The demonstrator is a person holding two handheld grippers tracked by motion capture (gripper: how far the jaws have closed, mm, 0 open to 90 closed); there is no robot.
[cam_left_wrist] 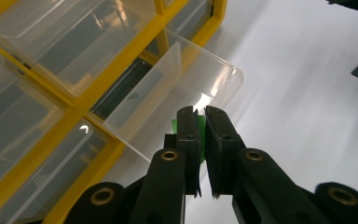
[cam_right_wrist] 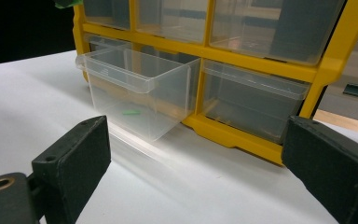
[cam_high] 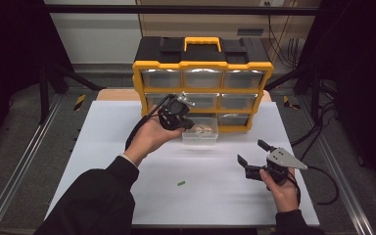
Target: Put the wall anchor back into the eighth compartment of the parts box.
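We count one yellow organizer [cam_high: 203, 63] with nine drawers at the table's [cam_high: 103, 147] far edge, one clear drawer [cam_high: 200, 133] pulled out, and two green pieces. One green piece [cam_left_wrist: 200, 127] sits clamped between the left gripper's [cam_left_wrist: 198, 122] closed jaws, just above the drawer's front rim. The other green piece [cam_high: 181, 183] lies near the near edge. The right gripper [cam_high: 254, 152], jaws apart, hovers over bare surface toward the right edge.
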